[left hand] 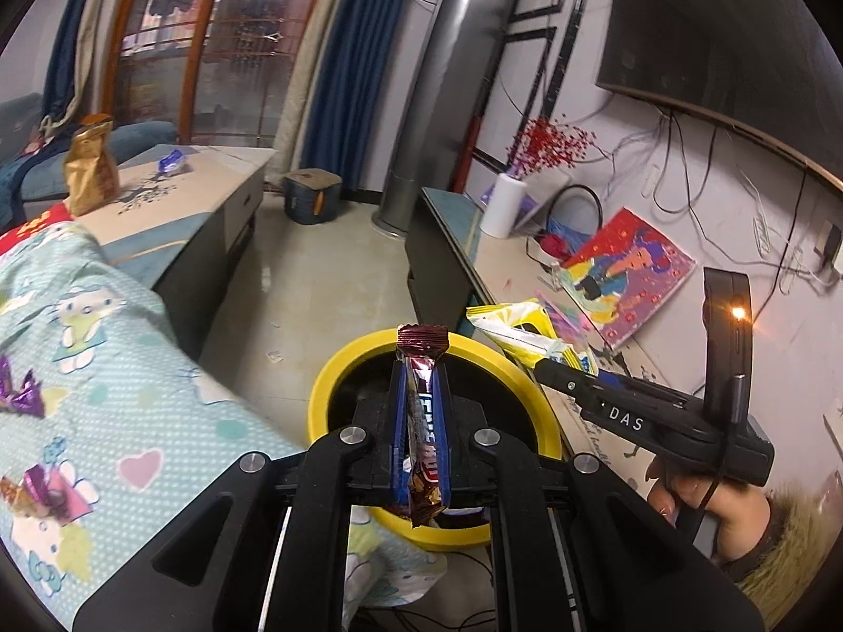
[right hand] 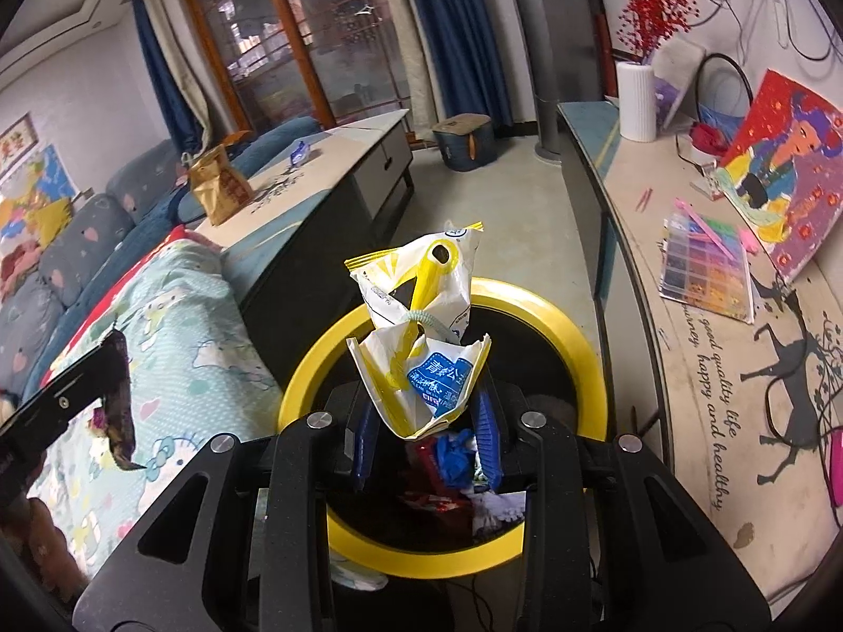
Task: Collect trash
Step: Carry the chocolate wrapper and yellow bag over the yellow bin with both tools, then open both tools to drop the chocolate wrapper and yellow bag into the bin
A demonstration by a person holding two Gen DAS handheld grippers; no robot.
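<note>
My left gripper point(left hand: 420, 363) is shut on a dark red foil snack wrapper point(left hand: 421, 421) and holds it above the yellow-rimmed trash bin point(left hand: 321, 395). My right gripper point(right hand: 427, 368) grips a crumpled white and yellow snack bag point(right hand: 421, 316), jaws partly parted, over the same bin point(right hand: 574, 337). The bag also shows in the left wrist view point(left hand: 521, 332), at the tip of the right gripper. Several wrappers point(right hand: 453, 463) lie inside the bin. A brown bag point(right hand: 218, 189) and a blue wrapper point(right hand: 300, 152) sit on the coffee table point(right hand: 326, 168).
A bed or sofa with a cartoon-print cover point(left hand: 105, 368) lies to the left. A purple wrapper point(left hand: 21, 395) lies on it. A long side counter point(right hand: 711, 368) to the right holds a painting point(right hand: 780, 168), a bead box point(right hand: 706, 274) and a white vase point(right hand: 635, 100).
</note>
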